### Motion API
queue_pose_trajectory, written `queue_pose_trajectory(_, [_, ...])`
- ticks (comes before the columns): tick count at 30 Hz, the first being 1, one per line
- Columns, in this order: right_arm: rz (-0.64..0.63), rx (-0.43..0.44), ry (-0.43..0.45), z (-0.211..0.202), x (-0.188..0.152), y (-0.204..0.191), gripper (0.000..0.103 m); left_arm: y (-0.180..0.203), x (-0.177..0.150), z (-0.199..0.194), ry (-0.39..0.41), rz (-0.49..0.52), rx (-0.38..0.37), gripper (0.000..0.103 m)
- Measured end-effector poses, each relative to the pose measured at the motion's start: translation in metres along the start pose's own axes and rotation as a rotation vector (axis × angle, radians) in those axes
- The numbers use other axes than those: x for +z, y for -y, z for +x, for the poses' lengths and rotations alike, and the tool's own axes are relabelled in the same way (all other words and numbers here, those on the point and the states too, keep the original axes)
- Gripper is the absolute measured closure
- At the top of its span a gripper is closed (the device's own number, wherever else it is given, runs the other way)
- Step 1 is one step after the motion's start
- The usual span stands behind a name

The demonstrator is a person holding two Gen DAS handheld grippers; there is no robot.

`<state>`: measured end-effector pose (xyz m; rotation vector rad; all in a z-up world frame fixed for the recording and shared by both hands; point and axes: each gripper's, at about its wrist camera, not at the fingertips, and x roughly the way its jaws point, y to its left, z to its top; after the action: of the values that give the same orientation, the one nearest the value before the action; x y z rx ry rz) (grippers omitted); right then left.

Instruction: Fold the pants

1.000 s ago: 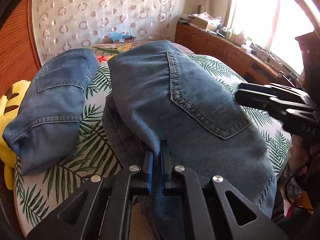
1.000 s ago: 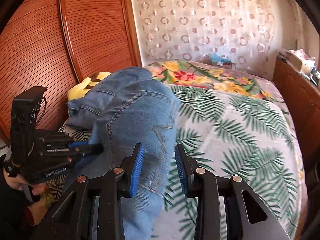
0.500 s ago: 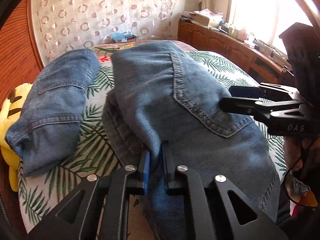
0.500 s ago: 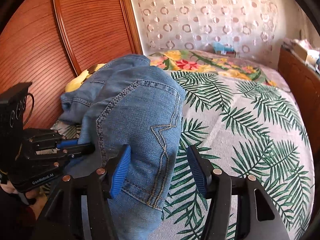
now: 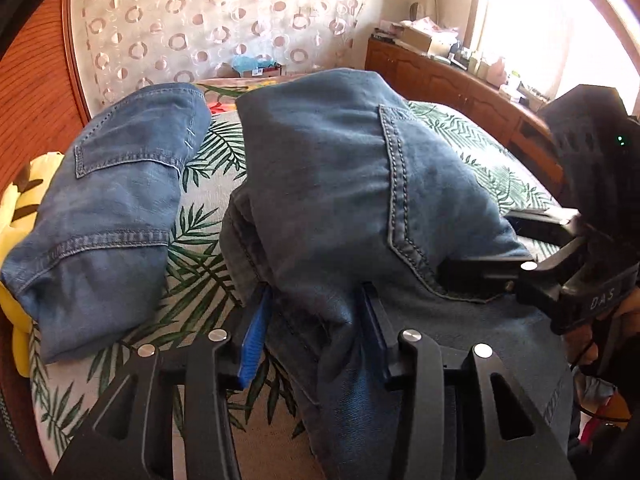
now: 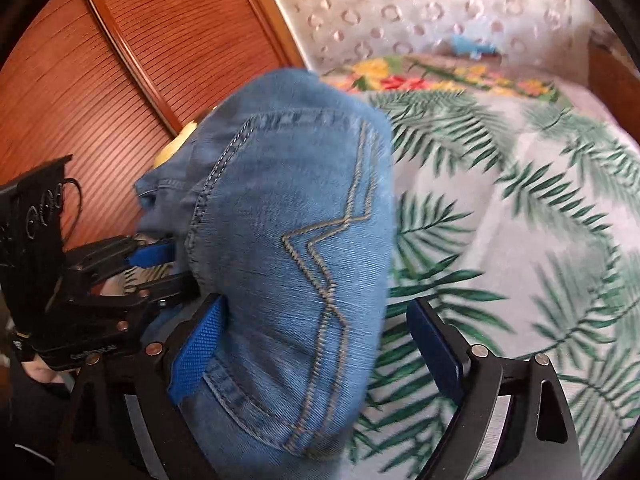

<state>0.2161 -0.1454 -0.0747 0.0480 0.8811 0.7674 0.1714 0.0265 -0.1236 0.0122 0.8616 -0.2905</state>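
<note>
A folded pair of dark blue jeans [image 5: 340, 184] lies on the bed, back pocket up. My left gripper [image 5: 314, 300] is at its near edge. The jaws are opening, and a raised fold of denim stands between them without being pinched. My right gripper [image 5: 478, 242] comes in from the right at the pocket corner. In the right wrist view the same jeans [image 6: 288, 208] fill the space between the right gripper's [image 6: 316, 308] opening jaws. The left blue pad [image 6: 196, 356] is against the denim and the right pad stands apart. My left gripper [image 6: 172, 266] shows at the left.
A second, lighter folded pair of jeans [image 5: 120, 208] lies to the left on the palm-leaf bed cover [image 6: 500, 240]. A yellow plush [image 5: 24, 200] sits at the bed's left edge beside a wooden wardrobe [image 6: 120, 80]. A cluttered wooden dresser [image 5: 440, 76] runs along the right under a window.
The left jaws went from pinched on the denim fold to apart, releasing it. The right jaws spread wider, and that gripper moved down and closer onto the jeans.
</note>
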Motion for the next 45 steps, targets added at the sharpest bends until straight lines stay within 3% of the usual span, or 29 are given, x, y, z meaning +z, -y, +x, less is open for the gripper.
queue_pose_trajectory(4, [-0.037,-0.019,-0.012,0.001,0.007,-0.007,0.043,0.0,-0.002,-0.001,-0.004,-0.007,-0.06,0.074])
queue_pose_trajectory(7, [-0.053,-0.011,-0.016,-0.005,0.014,-0.011,0.057,0.005,-0.001,-0.004,0.002,0.008,-0.064,0.077])
queue_pose_trajectory(10, [-0.096,-0.018,0.008,-0.016,0.022,-0.028,0.063,0.008,0.002,-0.014,0.029,0.003,-0.069,0.08])
queue_pose_trajectory(16, [-0.177,-0.016,0.078,-0.046,0.048,-0.066,0.066,0.001,0.024,-0.052,0.137,-0.01,-0.056,0.081])
queue_pose_trajectory(25, [-0.32,-0.001,0.167,-0.073,0.126,-0.118,0.066,-0.048,0.085,-0.114,0.31,-0.046,0.008,0.081])
queue_pose_trajectory(33, [-0.338,0.192,0.196,-0.023,0.197,-0.159,0.066,-0.133,0.116,-0.165,0.37,-0.109,0.152,0.081])
queue_pose_trajectory(36, [-0.289,0.299,0.238,0.012,0.215,-0.152,0.066,-0.166,0.125,-0.171,0.345,-0.097,0.211,0.081])
queue_pose_trajectory(39, [-0.17,0.346,0.248,0.065,0.216,-0.126,0.064,-0.188,0.135,-0.145,0.277,-0.081,0.246,0.081])
queue_pose_trajectory(41, [-0.096,0.264,0.215,0.111,0.206,-0.101,0.057,-0.208,0.137,-0.1,0.177,-0.093,0.252,0.081])
queue_pose_trajectory(44, [-0.064,0.009,0.086,0.17,0.184,-0.068,0.05,-0.219,0.127,-0.04,0.044,-0.125,0.272,0.081])
queue_pose_trajectory(45, [-0.065,-0.028,0.073,0.177,0.178,-0.059,0.05,-0.219,0.122,-0.025,0.02,-0.12,0.268,0.081])
